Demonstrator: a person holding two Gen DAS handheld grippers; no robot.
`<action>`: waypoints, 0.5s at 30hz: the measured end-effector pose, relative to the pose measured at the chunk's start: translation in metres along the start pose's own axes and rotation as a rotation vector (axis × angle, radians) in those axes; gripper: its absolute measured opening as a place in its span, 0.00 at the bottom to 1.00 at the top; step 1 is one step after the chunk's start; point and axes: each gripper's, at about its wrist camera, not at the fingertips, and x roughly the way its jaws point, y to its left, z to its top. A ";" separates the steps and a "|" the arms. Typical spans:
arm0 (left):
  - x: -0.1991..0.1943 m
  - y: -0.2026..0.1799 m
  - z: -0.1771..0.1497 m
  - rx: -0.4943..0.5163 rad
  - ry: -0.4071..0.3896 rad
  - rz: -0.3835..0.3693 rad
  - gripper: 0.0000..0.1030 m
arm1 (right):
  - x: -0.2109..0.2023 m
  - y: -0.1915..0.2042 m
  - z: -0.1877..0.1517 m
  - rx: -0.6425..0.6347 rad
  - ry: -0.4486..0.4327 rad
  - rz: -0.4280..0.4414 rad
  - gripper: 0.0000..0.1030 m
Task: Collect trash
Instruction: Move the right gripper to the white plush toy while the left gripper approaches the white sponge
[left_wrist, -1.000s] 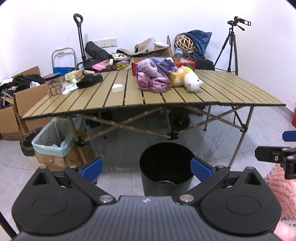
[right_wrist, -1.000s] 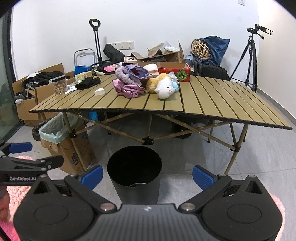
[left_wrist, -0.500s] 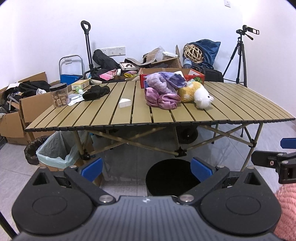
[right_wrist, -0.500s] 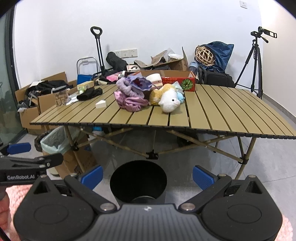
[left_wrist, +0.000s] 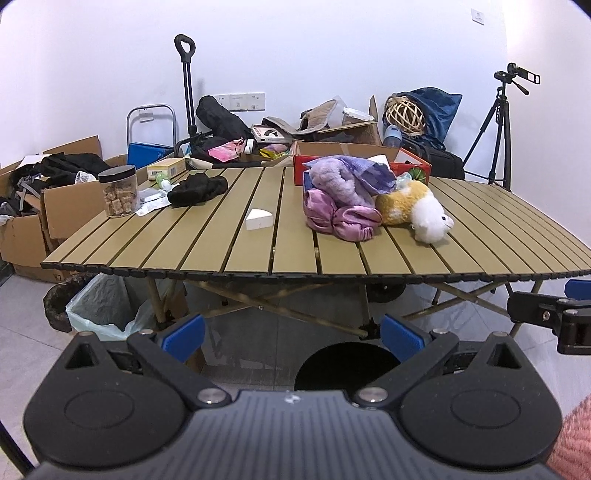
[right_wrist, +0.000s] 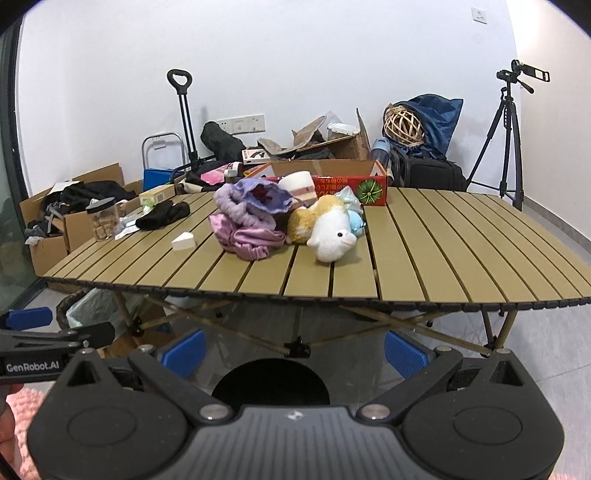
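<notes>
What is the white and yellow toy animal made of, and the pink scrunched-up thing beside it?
The white and yellow toy animal looks like soft plush: its surface is fuzzy and matte. The pink scrunched-up cloth seems satin-like fabric, since its folds catch a smooth sheen.

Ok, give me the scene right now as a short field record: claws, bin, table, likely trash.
left claw: open, empty, held low in front of the table
right claw: open, empty, also low
black round bin: on the floor before the table, between the right claw's fingers in its view
tan slatted folding table: cluttered
white wedge-shaped scrap: alone on the slats, left of centre; likely trash
yellow-and-white plush toy: lying beside the pink satin cloth bundle
clear jar with black lid: upright at the table's left end
</notes>
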 end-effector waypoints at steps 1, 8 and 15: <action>0.003 0.000 0.001 -0.002 0.000 0.000 1.00 | 0.003 -0.001 0.001 0.001 -0.001 0.000 1.00; 0.028 0.000 0.016 -0.028 -0.013 -0.001 1.00 | 0.028 -0.003 0.016 0.004 -0.018 0.005 1.00; 0.054 0.000 0.033 -0.054 -0.032 0.012 1.00 | 0.055 -0.006 0.033 0.001 -0.047 -0.008 1.00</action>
